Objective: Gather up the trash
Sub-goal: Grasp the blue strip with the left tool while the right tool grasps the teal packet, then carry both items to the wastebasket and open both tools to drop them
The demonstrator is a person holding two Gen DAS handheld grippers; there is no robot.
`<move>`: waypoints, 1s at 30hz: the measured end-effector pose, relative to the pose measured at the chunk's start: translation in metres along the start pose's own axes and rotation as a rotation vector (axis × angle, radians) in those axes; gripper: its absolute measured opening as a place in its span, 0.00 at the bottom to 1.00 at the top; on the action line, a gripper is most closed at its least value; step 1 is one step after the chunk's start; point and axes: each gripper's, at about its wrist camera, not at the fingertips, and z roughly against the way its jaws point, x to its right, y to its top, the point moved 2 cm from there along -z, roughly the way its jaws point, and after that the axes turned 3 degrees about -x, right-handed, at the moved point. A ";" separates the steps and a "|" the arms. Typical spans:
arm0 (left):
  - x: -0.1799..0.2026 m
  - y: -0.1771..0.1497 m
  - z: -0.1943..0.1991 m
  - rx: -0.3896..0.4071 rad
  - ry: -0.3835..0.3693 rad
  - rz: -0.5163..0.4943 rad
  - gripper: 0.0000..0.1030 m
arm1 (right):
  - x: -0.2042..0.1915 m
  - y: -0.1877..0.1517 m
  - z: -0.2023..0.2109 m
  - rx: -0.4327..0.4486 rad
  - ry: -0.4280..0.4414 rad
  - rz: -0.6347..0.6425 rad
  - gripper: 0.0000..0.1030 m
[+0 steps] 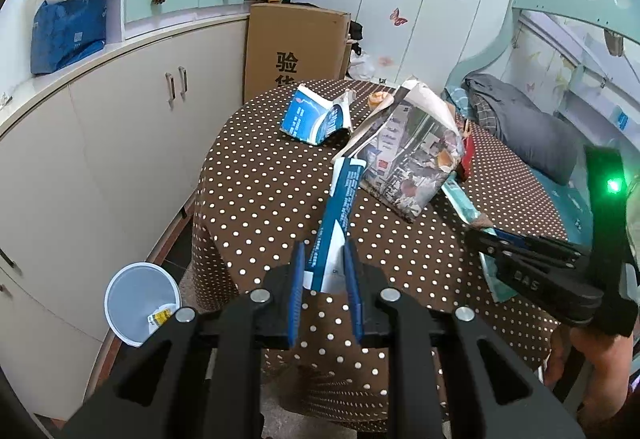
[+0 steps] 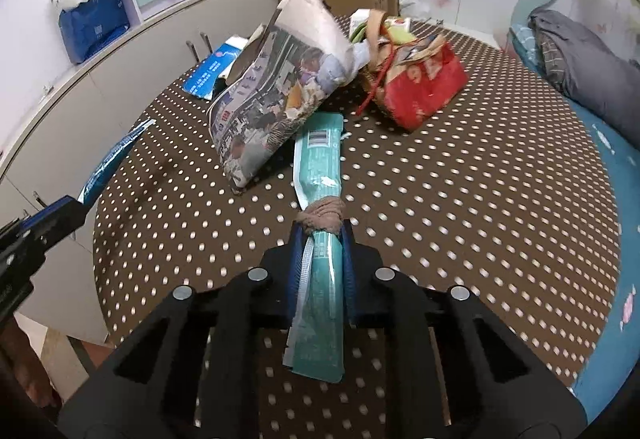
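My left gripper (image 1: 323, 251) is shut on the near end of a long blue and white wrapper (image 1: 340, 207), which slants up over the brown dotted table (image 1: 256, 175). My right gripper (image 2: 322, 231) is shut on a teal wrapper (image 2: 320, 155) with a beige band knotted around it just past the pads. In the left wrist view the right gripper (image 1: 486, 239) reaches in from the right with the teal wrapper (image 1: 464, 203). The left gripper (image 2: 76, 205) shows at the left edge of the right wrist view, holding the blue wrapper (image 2: 108, 163).
A folded newspaper bag (image 2: 280, 87), a torn blue carton (image 1: 312, 117) and a red bag (image 2: 420, 87) stuffed with scraps lie on the table. A white bin (image 1: 140, 299) stands on the floor at the left, beside cabinets. A bed (image 2: 600, 143) borders the right.
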 end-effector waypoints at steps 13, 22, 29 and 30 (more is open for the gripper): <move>-0.030 -0.009 0.029 0.046 -0.046 0.073 0.19 | -0.057 -0.019 0.063 0.149 0.120 0.041 0.16; -0.117 -0.023 0.043 0.064 0.080 0.193 0.19 | -0.184 0.002 0.024 0.118 0.306 0.197 0.16; -0.214 -0.028 0.028 0.005 0.228 0.316 0.19 | -0.276 0.017 -0.024 0.091 0.438 0.275 0.16; -0.226 -0.029 0.025 -0.004 0.242 0.330 0.19 | -0.287 0.019 -0.031 0.092 0.447 0.283 0.16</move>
